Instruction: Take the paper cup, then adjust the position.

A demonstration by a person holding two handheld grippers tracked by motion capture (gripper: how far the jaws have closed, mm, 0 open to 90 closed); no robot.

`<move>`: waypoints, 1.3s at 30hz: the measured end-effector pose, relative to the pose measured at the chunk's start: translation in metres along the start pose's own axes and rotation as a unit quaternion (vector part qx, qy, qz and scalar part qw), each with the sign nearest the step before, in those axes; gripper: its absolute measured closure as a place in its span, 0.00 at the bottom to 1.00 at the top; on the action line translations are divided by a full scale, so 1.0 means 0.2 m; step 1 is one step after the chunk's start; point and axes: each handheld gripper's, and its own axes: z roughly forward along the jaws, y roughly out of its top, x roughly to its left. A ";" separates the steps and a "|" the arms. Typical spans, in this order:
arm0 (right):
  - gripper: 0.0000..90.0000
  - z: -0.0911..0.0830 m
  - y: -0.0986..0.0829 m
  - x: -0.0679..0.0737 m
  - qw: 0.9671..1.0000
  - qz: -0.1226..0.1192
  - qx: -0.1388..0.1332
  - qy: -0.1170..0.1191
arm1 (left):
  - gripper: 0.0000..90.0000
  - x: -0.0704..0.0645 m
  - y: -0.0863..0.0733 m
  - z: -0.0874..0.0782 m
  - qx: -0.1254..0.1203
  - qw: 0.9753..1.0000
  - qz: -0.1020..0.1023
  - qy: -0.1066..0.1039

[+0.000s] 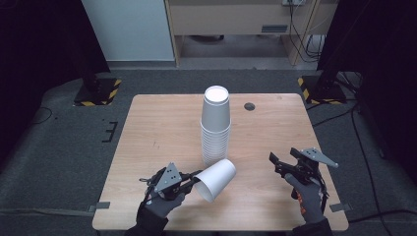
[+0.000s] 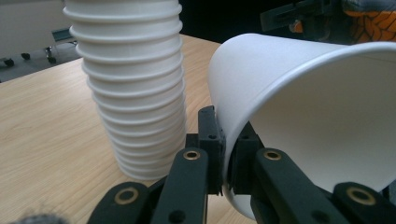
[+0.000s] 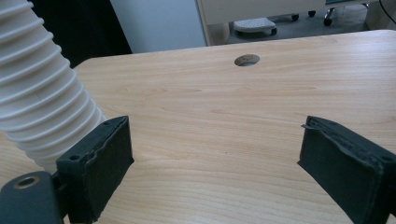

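The left claw (image 1: 193, 180) is clamped on the rim of a single white paper cup (image 1: 216, 179). In the left gripper view one jaw sits outside the cup wall and the other inside it, with the rim pinched between them. The cup (image 2: 299, 112) is tilted on its side, its open mouth toward the left claw and its base pointing away and up. Just beyond the held cup stands the stack of white cups (image 1: 215, 127), upside down on the desk (image 1: 157, 128); in the left gripper view the stack (image 2: 133, 88) is to the left of the jaws.

The right claw (image 1: 282, 164) holds nothing; its jaws stand wide apart above bare desk. In the right gripper view the stack lies beyond its left jaw, and a round cable hole (image 3: 247, 59) in the desk lies ahead, well apart.
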 end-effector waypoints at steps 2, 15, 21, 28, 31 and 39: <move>0.10 0.00 0.00 0.00 1.000 0.002 0.000 0.000 | 0.95 0.01 -0.01 -0.02 0.001 1.000 0.000 0.002; 0.10 0.00 -0.02 -0.02 1.000 0.003 0.002 -0.003 | 0.95 0.06 -0.04 -0.09 0.014 1.000 -0.009 0.010; 0.10 0.01 -0.02 -0.02 1.000 -0.001 0.008 -0.006 | 0.95 0.08 -0.05 -0.15 0.016 1.000 -0.015 0.017; 0.10 0.01 -0.02 -0.03 1.000 -0.001 0.010 -0.010 | 0.95 0.11 -0.08 -0.23 0.018 0.999 -0.027 0.035; 0.10 0.01 -0.03 -0.03 1.000 -0.002 0.011 -0.010 | 0.95 0.13 -0.10 -0.28 0.019 0.998 -0.033 0.048; 0.10 0.02 -0.04 -0.04 0.999 -0.017 0.021 -0.020 | 0.95 0.18 -0.12 -0.34 0.022 0.994 -0.050 0.090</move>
